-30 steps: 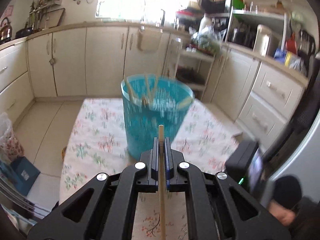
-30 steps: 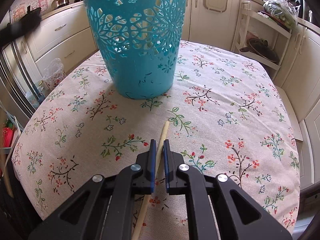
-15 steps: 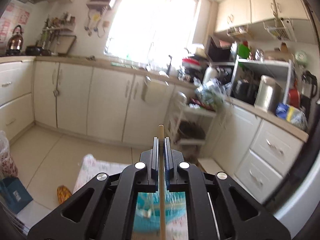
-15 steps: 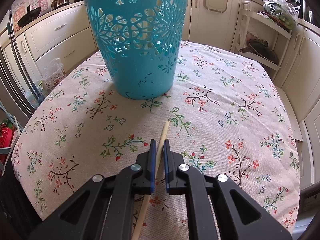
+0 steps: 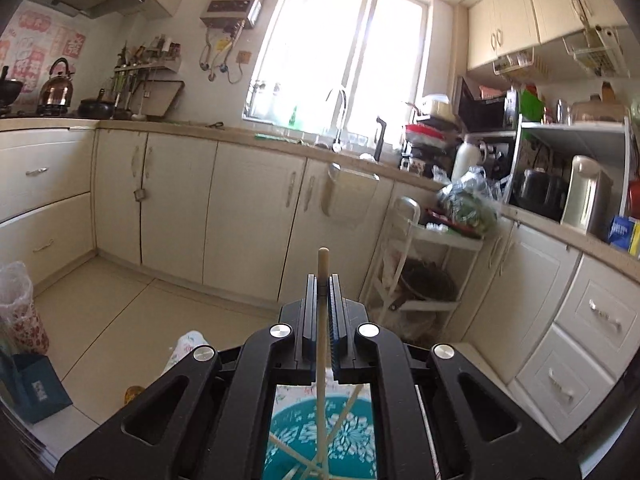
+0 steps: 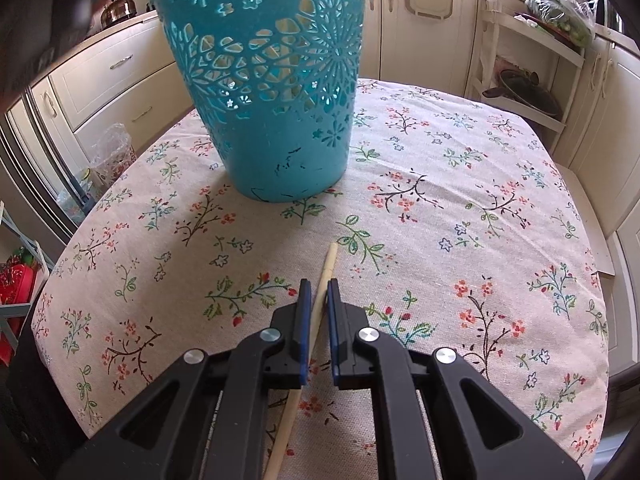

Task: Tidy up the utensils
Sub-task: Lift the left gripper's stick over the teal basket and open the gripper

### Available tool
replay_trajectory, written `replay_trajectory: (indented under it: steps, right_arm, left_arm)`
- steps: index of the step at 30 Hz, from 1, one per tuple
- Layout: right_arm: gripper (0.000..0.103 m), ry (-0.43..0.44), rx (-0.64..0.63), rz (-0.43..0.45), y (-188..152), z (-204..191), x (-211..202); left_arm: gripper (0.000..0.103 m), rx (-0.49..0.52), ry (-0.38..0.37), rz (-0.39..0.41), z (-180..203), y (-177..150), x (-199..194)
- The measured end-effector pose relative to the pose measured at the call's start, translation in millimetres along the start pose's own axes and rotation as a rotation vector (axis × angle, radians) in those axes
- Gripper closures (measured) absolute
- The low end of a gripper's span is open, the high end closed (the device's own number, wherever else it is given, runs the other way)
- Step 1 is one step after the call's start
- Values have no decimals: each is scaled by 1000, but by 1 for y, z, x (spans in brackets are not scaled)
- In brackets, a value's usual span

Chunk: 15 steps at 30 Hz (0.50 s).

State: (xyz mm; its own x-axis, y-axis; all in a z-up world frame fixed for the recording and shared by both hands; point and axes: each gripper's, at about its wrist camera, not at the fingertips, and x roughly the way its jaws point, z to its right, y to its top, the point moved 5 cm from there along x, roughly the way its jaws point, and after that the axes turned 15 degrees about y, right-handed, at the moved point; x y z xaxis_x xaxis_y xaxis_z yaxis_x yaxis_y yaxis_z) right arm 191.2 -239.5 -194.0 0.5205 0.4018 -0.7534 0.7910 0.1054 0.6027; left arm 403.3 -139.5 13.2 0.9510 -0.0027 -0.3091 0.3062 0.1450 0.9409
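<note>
My left gripper (image 5: 322, 280) is shut on a wooden chopstick (image 5: 322, 264) and holds it upright above the teal basket (image 5: 352, 440), which shows below the jaws with several chopsticks inside. My right gripper (image 6: 317, 286) is low over the table, its jaws narrowly apart around a second chopstick (image 6: 329, 258) that lies on the floral tablecloth (image 6: 460, 208). The teal perforated basket (image 6: 272, 92) stands upright on the cloth just beyond that chopstick. The left hand's dark sleeve (image 6: 44, 12) shows at the top left of the right wrist view.
Kitchen cabinets (image 5: 248, 216) and a counter with a sink tap (image 5: 338, 116) run behind the table. A white rack (image 6: 532, 60) holding a pan stands at the table's far right. A bagged bin (image 6: 110, 148) stands on the floor to the left.
My left gripper has risen with its chopstick from in front of the basket to above it, pitching up toward the window. The right gripper and its chopstick have not moved.
</note>
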Motion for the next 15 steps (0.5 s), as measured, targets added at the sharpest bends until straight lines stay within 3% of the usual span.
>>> replay_trajectory:
  steps: [8,12,15]
  right_arm:
    - [93,20,12,-1,1,4,0]
    - [90,93,84,2,0,14,-5]
    - [90,126,134,4,-1,20,-7]
  left_arm:
    - [93,162,7,-117,1,-53,-1]
    - [52,124,56,-76,-34,-46,-33]
    - [43,82,117,-36,-76,-43,-60]
